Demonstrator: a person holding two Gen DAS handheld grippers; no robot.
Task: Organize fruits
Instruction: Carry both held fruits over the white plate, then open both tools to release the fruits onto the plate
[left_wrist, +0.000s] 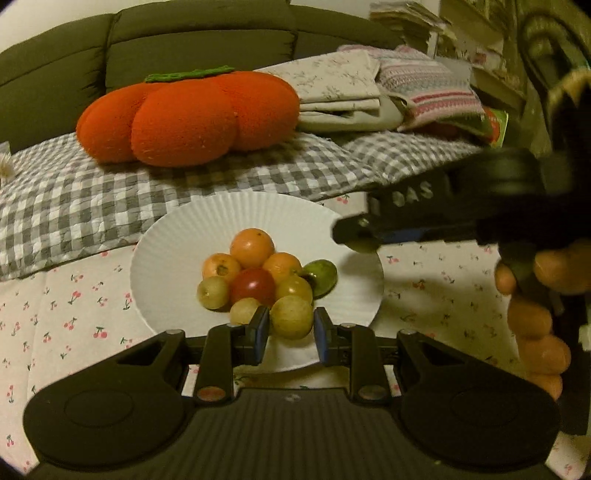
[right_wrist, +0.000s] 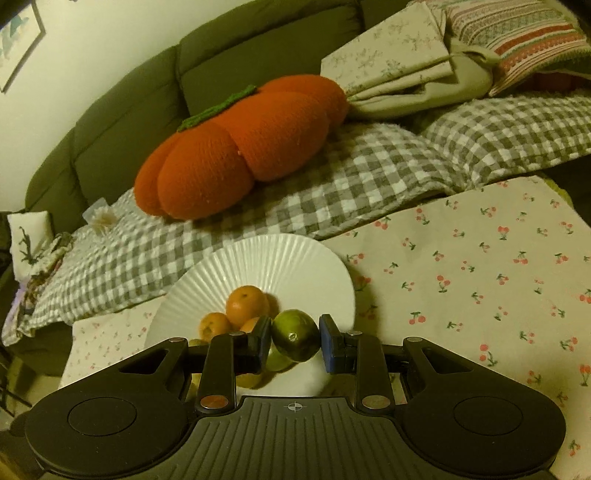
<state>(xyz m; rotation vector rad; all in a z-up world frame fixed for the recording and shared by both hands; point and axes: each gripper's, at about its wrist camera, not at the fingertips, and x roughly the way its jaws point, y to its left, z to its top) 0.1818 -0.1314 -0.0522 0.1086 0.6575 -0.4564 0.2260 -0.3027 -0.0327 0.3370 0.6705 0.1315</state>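
Note:
A white ribbed plate (left_wrist: 207, 221) on the cherry-print cloth holds a pile of small fruits: several orange ones (left_wrist: 252, 247), a red one (left_wrist: 253, 287), several yellow-green ones and a green lime (left_wrist: 322, 277). My left gripper (left_wrist: 290, 330) is open around a yellow-green fruit (left_wrist: 291, 316) at the plate's near edge, with a gap on the right pad. My right gripper (right_wrist: 295, 338) is shut on a green lime (right_wrist: 295, 334) and holds it above the plate (right_wrist: 280, 258). It enters the left wrist view (left_wrist: 354, 236) from the right, over the plate's right rim.
An orange pumpkin cushion (left_wrist: 188, 118) lies on a grey checked blanket (left_wrist: 74, 199) behind the plate. Folded linens (left_wrist: 340, 92) are stacked at the back right. A dark green sofa back (left_wrist: 184, 40) is behind. The cherry-print cloth (right_wrist: 480, 277) stretches to the right.

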